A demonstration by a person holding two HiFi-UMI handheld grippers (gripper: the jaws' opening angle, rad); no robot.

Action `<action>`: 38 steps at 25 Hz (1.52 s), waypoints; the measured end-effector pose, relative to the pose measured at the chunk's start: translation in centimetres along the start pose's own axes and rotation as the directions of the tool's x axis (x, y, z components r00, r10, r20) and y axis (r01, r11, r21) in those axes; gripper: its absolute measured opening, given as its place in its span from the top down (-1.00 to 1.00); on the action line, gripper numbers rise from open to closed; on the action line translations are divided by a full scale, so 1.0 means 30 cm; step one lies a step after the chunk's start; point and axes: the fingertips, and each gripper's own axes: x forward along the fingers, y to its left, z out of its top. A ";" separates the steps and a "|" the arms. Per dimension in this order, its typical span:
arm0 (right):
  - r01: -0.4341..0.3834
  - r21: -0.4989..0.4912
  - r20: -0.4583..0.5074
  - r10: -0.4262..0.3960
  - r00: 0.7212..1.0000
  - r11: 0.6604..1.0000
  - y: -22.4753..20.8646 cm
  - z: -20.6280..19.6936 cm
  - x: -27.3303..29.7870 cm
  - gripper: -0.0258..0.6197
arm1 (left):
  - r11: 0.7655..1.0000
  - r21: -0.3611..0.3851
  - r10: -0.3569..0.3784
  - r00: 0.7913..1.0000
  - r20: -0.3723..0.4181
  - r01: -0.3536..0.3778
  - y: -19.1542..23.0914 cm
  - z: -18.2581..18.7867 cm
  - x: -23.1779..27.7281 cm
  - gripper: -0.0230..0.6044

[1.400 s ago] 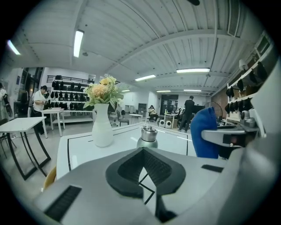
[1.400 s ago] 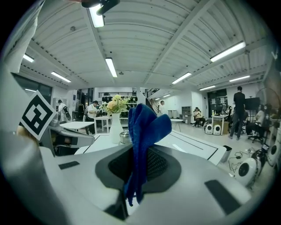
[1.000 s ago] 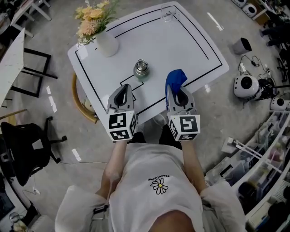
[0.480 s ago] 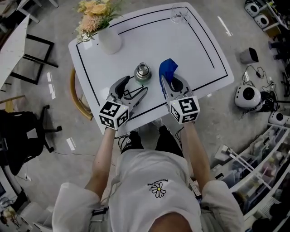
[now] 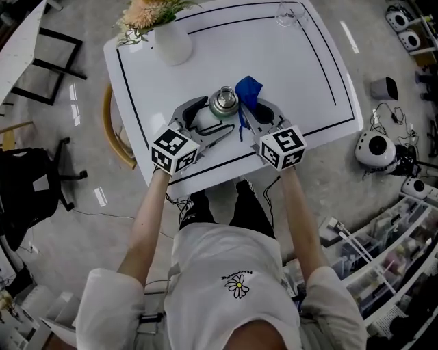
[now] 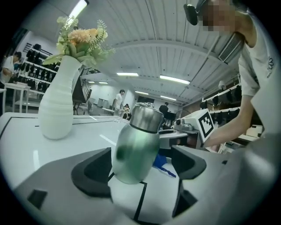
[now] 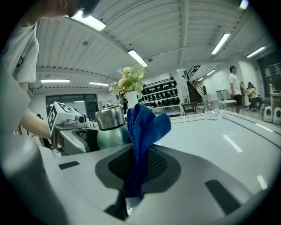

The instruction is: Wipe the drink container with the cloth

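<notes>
A green drink bottle (image 5: 223,102) with a steel cap stands near the front of the white table (image 5: 301,75). My left gripper (image 5: 213,117) has its jaws opening wide, one on each side of the bottle (image 6: 136,147). The pads (image 6: 92,169) do not press on it, and a gap shows on its right side. My right gripper (image 5: 251,113) is shut on a blue cloth (image 5: 248,92). The cloth (image 7: 142,127) stands up out of the jaws just right of the bottle (image 7: 109,127); I cannot tell whether they touch.
A white vase (image 5: 171,41) of flowers stands at the table's back left, and a clear glass (image 5: 289,12) at its back right. A wooden chair (image 5: 113,137) is tucked under the left side. White round devices (image 5: 376,150) lie on the floor to the right.
Both grippers moved forward to the bottle. The left jaws went from shut to wide open around it. The cloth in the right gripper came up beside the bottle.
</notes>
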 end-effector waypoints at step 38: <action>0.034 -0.041 -0.043 -0.036 0.998 0.999 0.199 -0.060 -0.060 0.79 | 0.999 0.039 0.017 0.990 -0.140 -0.012 -0.094 -0.100 -0.106 -0.37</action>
